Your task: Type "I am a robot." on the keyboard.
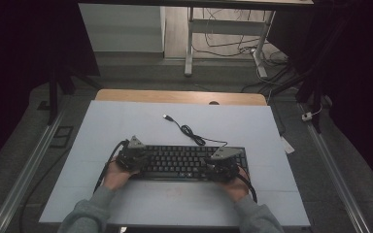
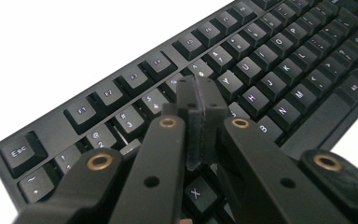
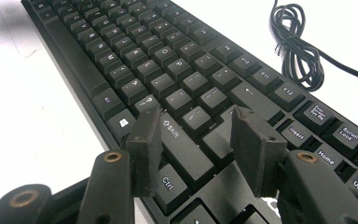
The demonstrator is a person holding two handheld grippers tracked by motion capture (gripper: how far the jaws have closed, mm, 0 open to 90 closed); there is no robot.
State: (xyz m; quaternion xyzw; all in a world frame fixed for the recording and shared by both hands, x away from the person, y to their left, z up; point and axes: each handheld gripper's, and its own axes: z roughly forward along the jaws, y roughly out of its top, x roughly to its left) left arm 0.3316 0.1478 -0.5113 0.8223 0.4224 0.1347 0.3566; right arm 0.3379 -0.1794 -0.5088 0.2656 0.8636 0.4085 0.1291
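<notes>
Left gripper [image 2: 201, 121]: jaws pressed fully together, pad against pad, with nothing between them; the tips hang just over the left half of the keyboard [image 2: 242, 79], above the number and upper letter rows.
Left gripper contact: whether the closed tips touch a keycap cannot be told.
Keyboard relative to left gripper: Esc key [image 2: 19, 153] off to the claw's left, X key [image 2: 196, 193] right under the closed pads, letter keys run away up and right.
Right gripper [image 3: 200, 149]: jaws parted about halfway, gripping nothing.
Right gripper position: over the right end of the keyboard [image 3: 168, 70]; the Shift key [image 3: 182, 144] lies in the gap between the pads, Ctrl key [image 3: 170, 184] just below the left pad.
Cable [image 3: 298, 46]: coiled on the white mat [image 1: 126, 121], well beyond the right claw's tips.
High view: left gripper [image 1: 128, 156] and right gripper [image 1: 222, 162] sit at opposite ends of the keyboard [image 1: 179, 160].
</notes>
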